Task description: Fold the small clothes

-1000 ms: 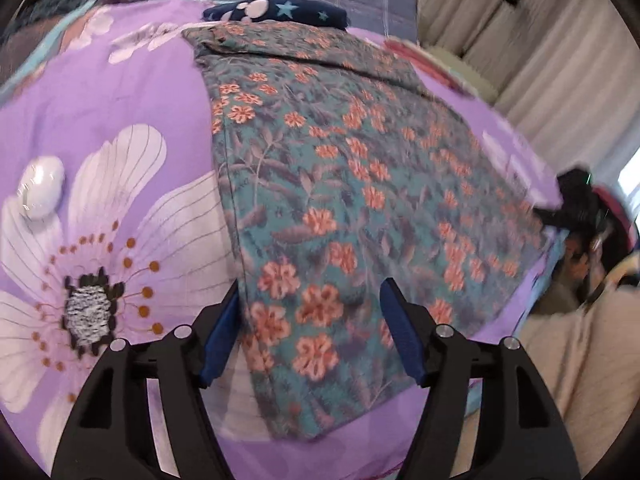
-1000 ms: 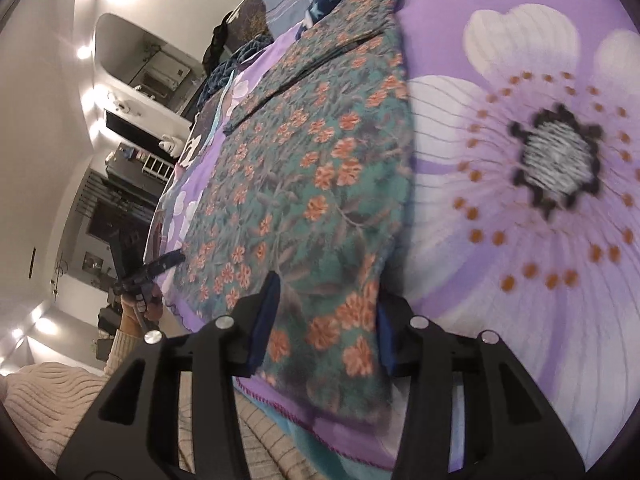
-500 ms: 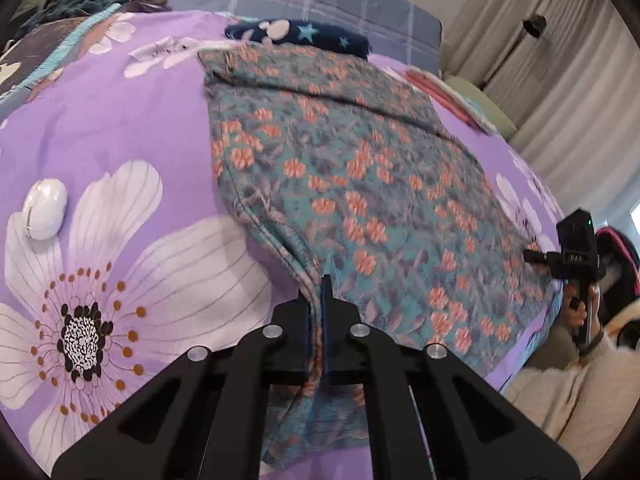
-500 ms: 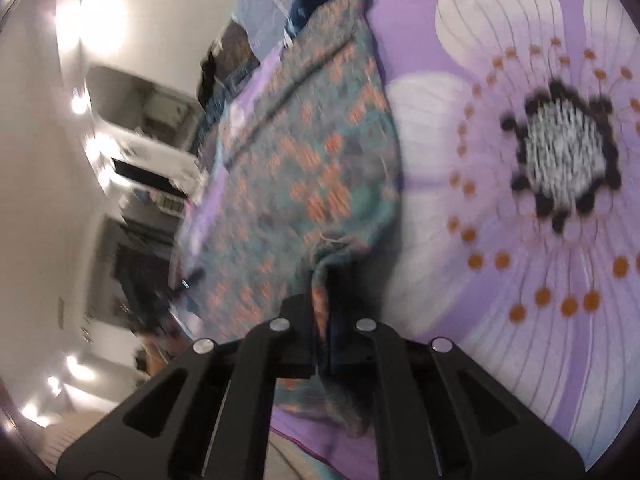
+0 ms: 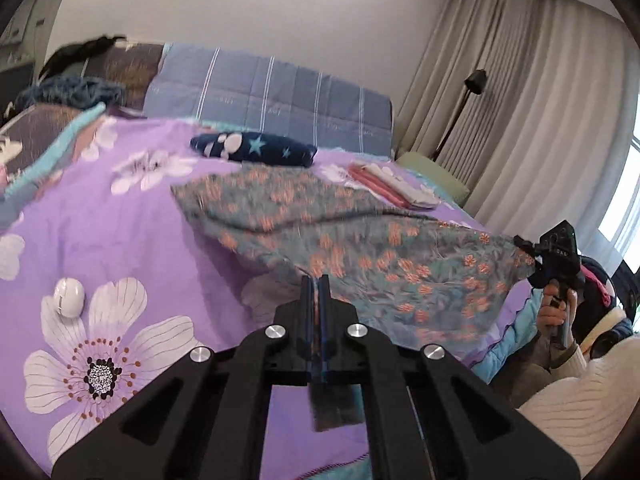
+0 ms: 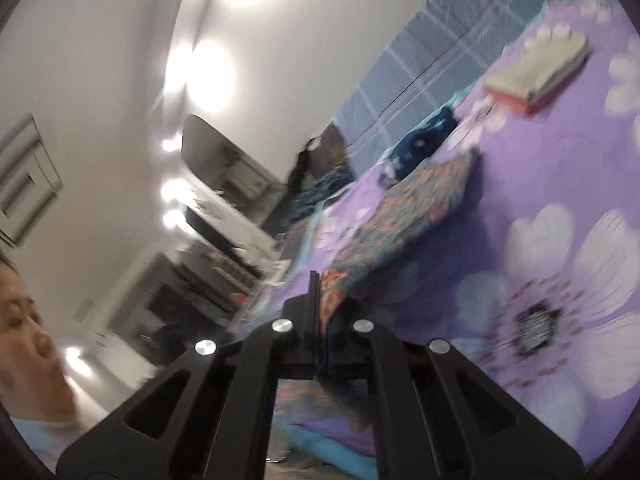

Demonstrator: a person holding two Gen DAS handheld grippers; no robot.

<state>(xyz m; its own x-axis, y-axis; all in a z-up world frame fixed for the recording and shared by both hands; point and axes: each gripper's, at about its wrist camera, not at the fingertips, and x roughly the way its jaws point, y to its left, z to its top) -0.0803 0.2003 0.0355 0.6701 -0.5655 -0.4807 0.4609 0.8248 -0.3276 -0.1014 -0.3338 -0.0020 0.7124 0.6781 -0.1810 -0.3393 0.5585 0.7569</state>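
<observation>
The floral garment (image 5: 360, 248) is seen lifted at its near edge above the purple bedspread (image 5: 120, 216), while its far end is left lying on the bed beside a folded navy star-print cloth (image 5: 256, 150). One near corner is pinched by the left hand-held gripper (image 5: 316, 292), closed tight on the fabric; the other is clamped in the right hand-held gripper (image 6: 320, 296). A white oval object (image 5: 69, 297) is seen on the bedspread to the left
</observation>
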